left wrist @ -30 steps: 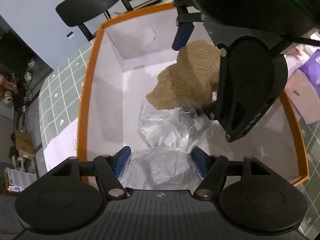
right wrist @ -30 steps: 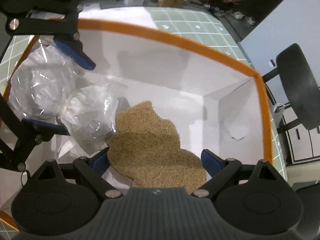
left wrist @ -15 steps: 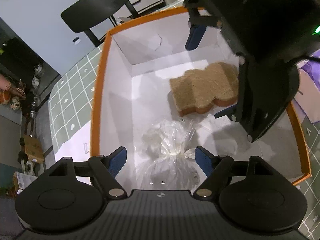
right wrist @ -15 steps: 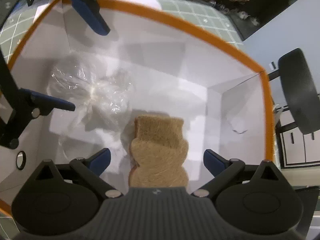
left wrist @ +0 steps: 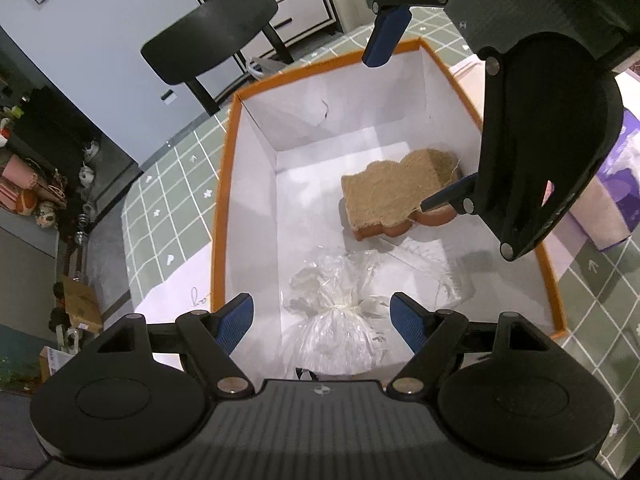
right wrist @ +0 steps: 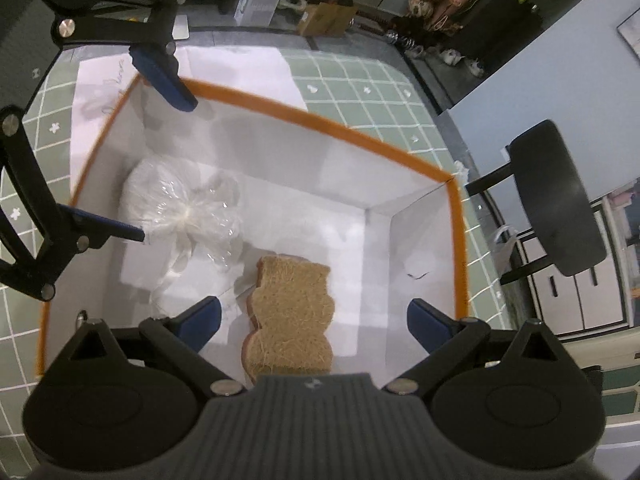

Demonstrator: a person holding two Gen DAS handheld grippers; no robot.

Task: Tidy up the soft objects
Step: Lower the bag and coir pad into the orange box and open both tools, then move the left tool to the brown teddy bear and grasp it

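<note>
Down on the white floor of the orange-rimmed box point(left wrist: 224, 184) lies the tan loofah sponge point(left wrist: 390, 194), flat, fibre side up, with a knotted clear plastic bag point(left wrist: 340, 320) just beside it. The right tool point(right wrist: 312, 318) hangs above the sponge, blue fingers spread wide to either side, gripping nothing. The left tool point(left wrist: 322, 318) sits over the bag, its fingers also wide apart and empty, the bag's knot showing between them from above. Around the box, a green tiled counter point(left wrist: 176, 200) with a white paper sheet point(right wrist: 224, 68) under one edge. A black chair point(left wrist: 212, 44) stands beyond.
</note>
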